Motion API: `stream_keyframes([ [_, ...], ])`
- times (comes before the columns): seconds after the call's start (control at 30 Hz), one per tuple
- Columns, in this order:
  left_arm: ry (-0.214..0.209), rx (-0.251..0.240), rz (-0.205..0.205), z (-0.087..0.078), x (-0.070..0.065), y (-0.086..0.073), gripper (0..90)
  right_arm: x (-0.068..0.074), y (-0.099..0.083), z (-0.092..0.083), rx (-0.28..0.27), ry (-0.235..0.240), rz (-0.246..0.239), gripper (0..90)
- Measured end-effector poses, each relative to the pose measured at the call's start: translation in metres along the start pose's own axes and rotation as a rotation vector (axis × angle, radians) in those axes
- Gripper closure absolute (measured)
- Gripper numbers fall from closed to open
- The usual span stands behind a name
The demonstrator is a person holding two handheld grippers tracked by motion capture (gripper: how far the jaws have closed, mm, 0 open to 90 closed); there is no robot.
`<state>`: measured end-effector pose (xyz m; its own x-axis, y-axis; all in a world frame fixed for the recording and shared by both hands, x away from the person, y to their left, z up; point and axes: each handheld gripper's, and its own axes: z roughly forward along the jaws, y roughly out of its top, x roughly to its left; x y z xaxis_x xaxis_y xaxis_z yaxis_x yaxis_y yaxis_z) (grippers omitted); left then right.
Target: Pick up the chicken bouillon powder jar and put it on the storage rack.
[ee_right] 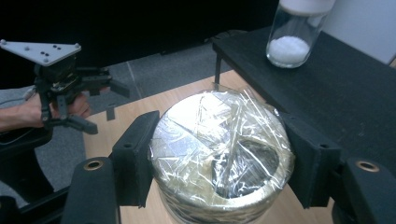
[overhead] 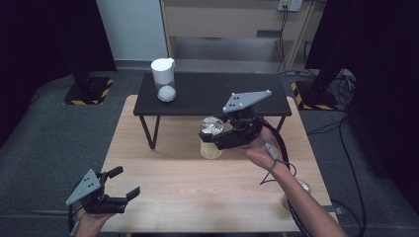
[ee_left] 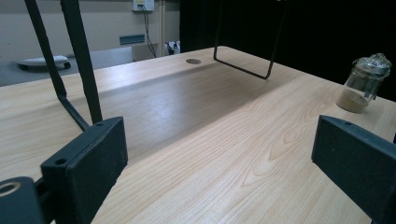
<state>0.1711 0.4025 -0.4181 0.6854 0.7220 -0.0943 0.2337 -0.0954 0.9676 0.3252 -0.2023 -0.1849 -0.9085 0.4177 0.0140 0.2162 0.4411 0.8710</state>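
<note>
One wrapped jar [ee_right: 219, 158] clamped between the right hand-held gripper's [ee_right: 219, 163] pads.

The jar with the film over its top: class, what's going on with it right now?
The right gripper is shut on the film-covered jar, holding it by the black shelf's front edge. The left gripper is open and holds nothing, near the table's left corner. A white-capped jar stands on the shelf, and another small jar on the table.

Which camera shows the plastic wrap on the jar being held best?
The right gripper view: the crinkled clear wrap over the glass jar shows close up between the right claw pads. The high view shows it small.
</note>
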Motion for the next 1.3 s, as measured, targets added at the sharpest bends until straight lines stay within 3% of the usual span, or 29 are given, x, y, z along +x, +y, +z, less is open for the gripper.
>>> stream_keyframes([
  [0.23, 0.000, 0.001, 0.001, 0.000, 0.000, 0.000, 2.7, -0.002, 0.016, 0.001, 0.006, -0.027, -0.010, 35.4],
  [0.73, -0.003, 0.006, 0.001, 0.001, 0.000, 0.000, 2.6, -0.011, 0.039, 0.002, 0.001, -0.109, 0.037, 35.4],
  [1.3, -0.005, 0.006, 0.000, 0.001, 0.000, 0.001, 2.6, -0.018, 0.059, 0.013, -0.001, -0.199, 0.060, 35.3],
])
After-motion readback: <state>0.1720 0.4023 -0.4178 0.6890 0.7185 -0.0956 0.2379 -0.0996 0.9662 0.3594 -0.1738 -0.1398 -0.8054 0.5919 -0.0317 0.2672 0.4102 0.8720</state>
